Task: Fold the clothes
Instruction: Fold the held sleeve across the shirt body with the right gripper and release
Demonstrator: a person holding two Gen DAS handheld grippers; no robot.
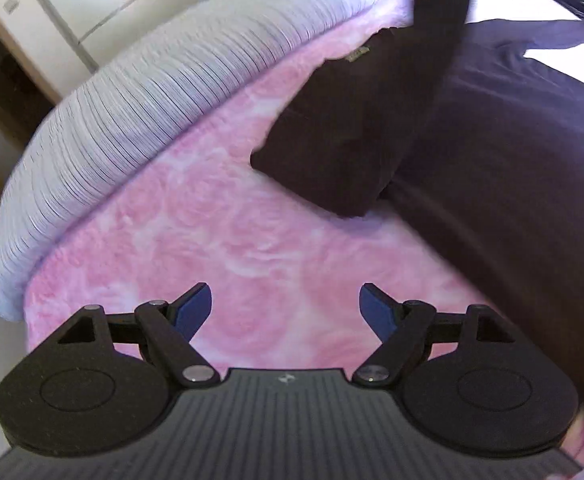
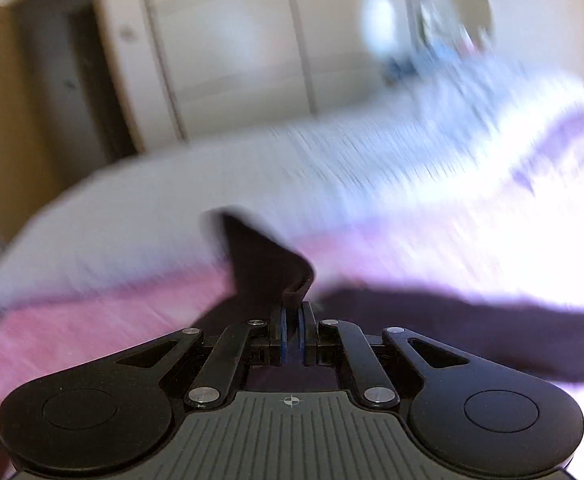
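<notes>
Garment: a dark purple-brown garment (image 1: 492, 168) lies on a pink rose-patterned blanket (image 1: 252, 240), filling the right side of the left wrist view.
Long axis: its main body runs from the upper right of that view down toward the lower right edge; a folded flap (image 1: 332, 140) with a small label near its top juts out leftward onto the blanket.
Lifted part: a narrow dark strip (image 1: 440, 0) rises from the garment to the top of the left wrist view, off the blanket.
Right gripper: the right gripper (image 2: 291, 332) has its blue pads pressed together on an edge of the garment (image 2: 268, 264), which stands up just ahead of the tips; the rest of the cloth trails off to the right, low in that view.
Left gripper: the left gripper (image 1: 285, 312) is spread wide and holds nothing, its blue pads (image 1: 194, 312) over bare blanket, left of the garment's body and nearer the camera than the flap, apart from both.
Surroundings: a pale striped cover (image 1: 132, 112) borders the blanket on its far side; beyond it stand light wardrobe doors (image 2: 232, 48).
Clarity: the right wrist view is motion-blurred, so small things at the far end of the bed cannot be made out.
Obstruction: nothing lies between the left gripper and the flap.
</notes>
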